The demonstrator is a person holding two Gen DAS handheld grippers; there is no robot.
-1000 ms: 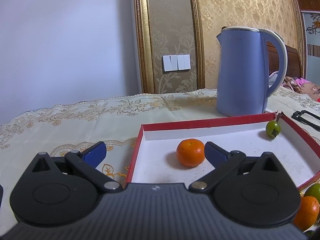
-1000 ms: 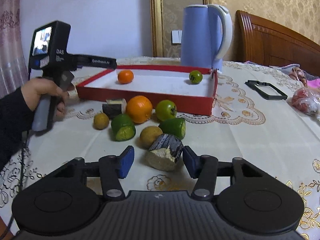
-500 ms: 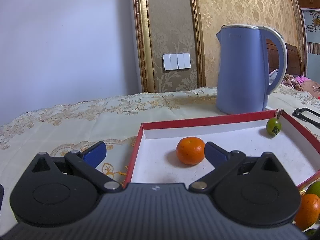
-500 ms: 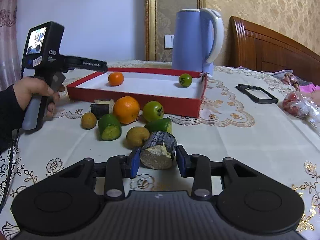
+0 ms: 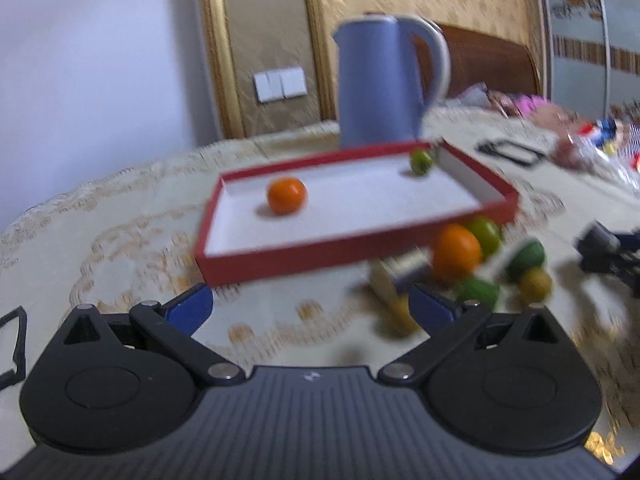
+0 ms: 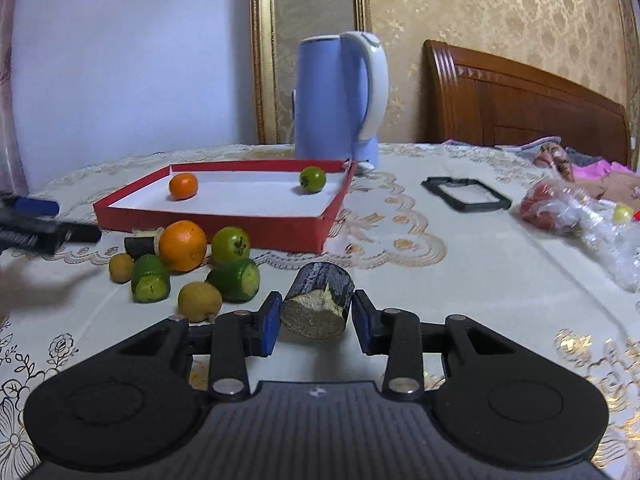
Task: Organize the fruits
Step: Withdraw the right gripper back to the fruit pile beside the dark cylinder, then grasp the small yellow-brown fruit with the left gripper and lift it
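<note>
Right gripper (image 6: pixel 314 322) closed | dark chunk (image 6: pixel 318 306) clamped, pale cut face

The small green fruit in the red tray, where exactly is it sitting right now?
In the right wrist view, the small green fruit sits in the red tray's far right corner, just in front of the blue kettle.

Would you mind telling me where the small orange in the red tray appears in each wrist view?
Left wrist: the small orange sits left of centre, in the tray's left part.
Right wrist: the small orange is in the upper left, at the tray's far left corner.
Shared landmark: the blue kettle behind the tray.
</note>
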